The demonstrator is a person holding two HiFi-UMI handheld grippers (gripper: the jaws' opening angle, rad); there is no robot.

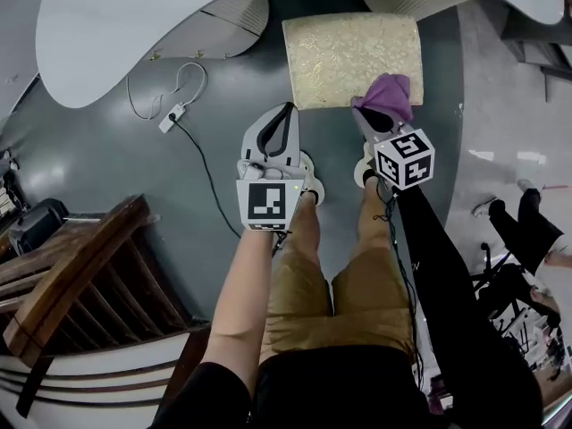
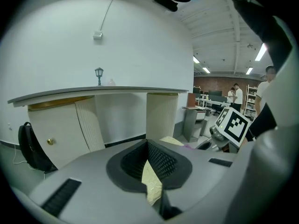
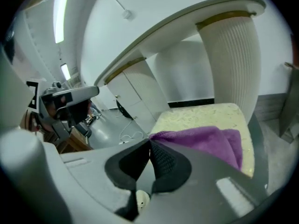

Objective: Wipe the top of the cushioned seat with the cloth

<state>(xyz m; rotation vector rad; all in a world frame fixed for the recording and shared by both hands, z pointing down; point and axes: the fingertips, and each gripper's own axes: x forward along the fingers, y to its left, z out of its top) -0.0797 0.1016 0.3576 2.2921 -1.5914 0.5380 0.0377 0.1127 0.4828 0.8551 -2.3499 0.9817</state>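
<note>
The cushioned seat point(image 1: 349, 52) has a cream and gold patterned top and stands on the grey floor ahead of my feet. A purple cloth point(image 1: 391, 95) lies bunched on its near right corner. My right gripper point(image 1: 365, 111) is shut on the near corner of that cloth; in the right gripper view the cloth point(image 3: 205, 139) spreads away from the closed tips point(image 3: 149, 143) over the seat point(image 3: 201, 117). My left gripper point(image 1: 289, 108) hangs shut and holds nothing, just short of the seat's near left corner. A strip of the seat point(image 2: 152, 181) shows under its jaws point(image 2: 148, 143).
A white curved counter point(image 1: 125, 16) with ribbed cabinets arches over the seat's far side. A cable with a plug point(image 1: 173, 115) lies on the floor at left. Dark wooden furniture point(image 1: 80, 275) fills the lower left. Another person's feet point(image 1: 509, 208) stand at right.
</note>
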